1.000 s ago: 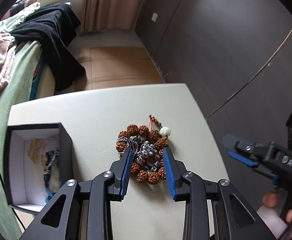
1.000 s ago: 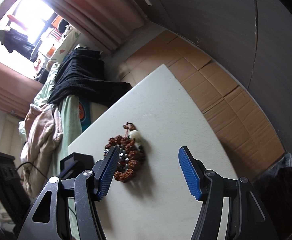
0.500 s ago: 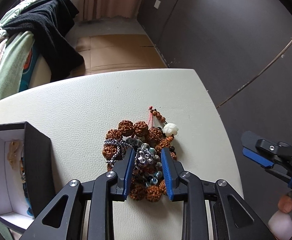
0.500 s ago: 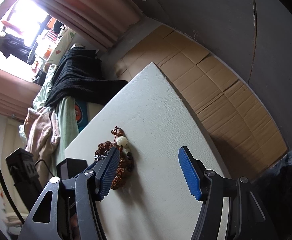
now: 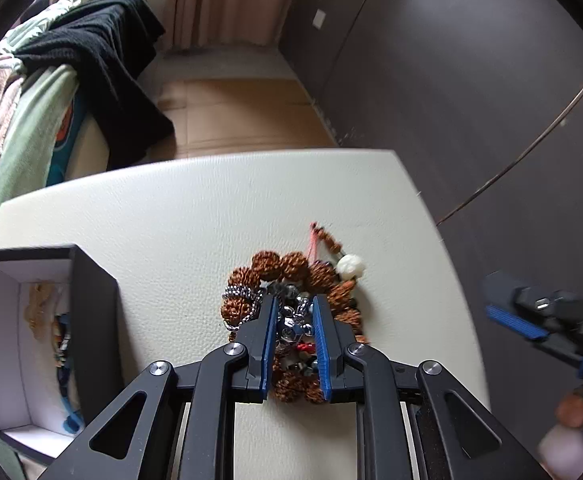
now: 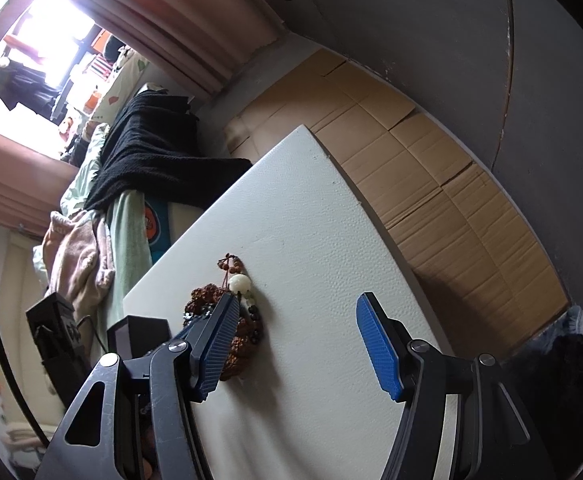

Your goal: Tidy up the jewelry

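A pile of jewelry lies on the white table (image 5: 179,216): a brown seed-bead bracelet (image 5: 287,266) with a white bead (image 5: 350,267), and a silver bead strand (image 5: 293,326) on top. My left gripper (image 5: 294,312) is shut on the silver bead strand in the middle of the pile. An open black jewelry box (image 5: 91,304) with white lining stands at the left and holds several pieces. My right gripper (image 6: 297,344) is open and empty above the table, to the right of the pile (image 6: 247,336).
A bed with a green cover and black cloth (image 5: 107,60) lies beyond the table's far left. A dark wall (image 5: 451,80) runs along the right. Cardboard (image 6: 451,208) covers the floor past the table's edge.
My left gripper has moved forward over the pile and its jaws have closed in on the silver bead strand. The right gripper has stayed open and shifted a little.
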Action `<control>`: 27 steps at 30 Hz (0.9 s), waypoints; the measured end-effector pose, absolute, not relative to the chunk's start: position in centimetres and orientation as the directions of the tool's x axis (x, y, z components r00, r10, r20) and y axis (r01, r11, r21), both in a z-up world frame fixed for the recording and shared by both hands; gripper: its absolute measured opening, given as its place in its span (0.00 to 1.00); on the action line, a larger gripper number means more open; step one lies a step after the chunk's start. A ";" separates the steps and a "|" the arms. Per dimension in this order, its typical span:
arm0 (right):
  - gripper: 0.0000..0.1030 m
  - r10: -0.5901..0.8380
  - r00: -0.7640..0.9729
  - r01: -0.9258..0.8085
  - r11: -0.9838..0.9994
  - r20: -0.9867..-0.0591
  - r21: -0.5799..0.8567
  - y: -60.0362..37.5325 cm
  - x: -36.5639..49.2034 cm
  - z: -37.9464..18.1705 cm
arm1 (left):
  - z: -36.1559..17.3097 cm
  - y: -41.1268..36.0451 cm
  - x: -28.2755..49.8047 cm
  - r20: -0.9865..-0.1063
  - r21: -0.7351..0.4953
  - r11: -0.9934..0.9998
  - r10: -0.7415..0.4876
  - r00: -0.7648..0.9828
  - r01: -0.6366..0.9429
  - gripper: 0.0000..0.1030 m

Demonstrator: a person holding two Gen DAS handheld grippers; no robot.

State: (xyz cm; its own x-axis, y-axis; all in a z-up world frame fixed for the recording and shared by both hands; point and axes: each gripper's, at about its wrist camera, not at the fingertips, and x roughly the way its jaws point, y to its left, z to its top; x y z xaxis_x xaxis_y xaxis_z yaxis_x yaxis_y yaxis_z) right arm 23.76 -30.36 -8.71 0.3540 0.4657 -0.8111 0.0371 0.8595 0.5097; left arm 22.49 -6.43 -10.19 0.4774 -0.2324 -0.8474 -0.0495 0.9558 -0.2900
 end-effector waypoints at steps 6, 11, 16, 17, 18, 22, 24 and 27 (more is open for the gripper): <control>0.61 0.454 0.338 0.009 0.874 -0.824 0.485 -28.9 23.4 -8.9 | -6.4 -4.8 20.9 -0.794 -0.315 0.948 -0.236 0.561 -0.047 0.18; 0.53 0.478 0.321 -0.029 0.868 -0.817 0.496 -26.7 23.4 -9.4 | -3.4 -2.6 19.2 -0.750 -0.344 0.937 -0.236 0.618 -0.059 0.18; 0.45 0.492 0.262 -0.055 0.866 -0.830 0.497 -23.7 23.3 -10.9 | -1.1 -0.9 17.8 -0.713 -0.358 0.931 -0.226 0.664 -0.067 0.18; 0.45 0.492 0.256 -0.062 0.868 -0.832 0.493 -23.1 23.2 -11.0 | -0.6 -0.5 17.4 -0.704 -0.361 0.930 -0.224 0.674 -0.068 0.18; 0.44 0.488 0.254 -0.067 0.870 -0.835 0.488 -22.6 23.2 -11.1 | -0.1 -0.1 17.1 -0.697 -0.364 0.929 -0.223 0.681 -0.069 0.18; 0.44 0.473 0.243 -0.066 0.879 -0.847 0.472 -21.2 23.2 -11.7 | 1.6 1.2 16.0 -0.664 -0.381 0.922 -0.221 0.714 -0.070 0.18; 0.43 0.459 0.236 -0.059 0.887 -0.857 0.459 -20.7 23.4 -12.1 | 2.6 1.9 15.3 -0.647 -0.391 0.918 -0.219 0.731 -0.071 0.18; 0.39 0.414 0.239 -0.045 0.908 -0.879 0.415 -20.1 23.4 -12.6 | 3.9 3.0 14.4 -0.624 -0.401 0.913 -0.211 0.753 -0.076 0.18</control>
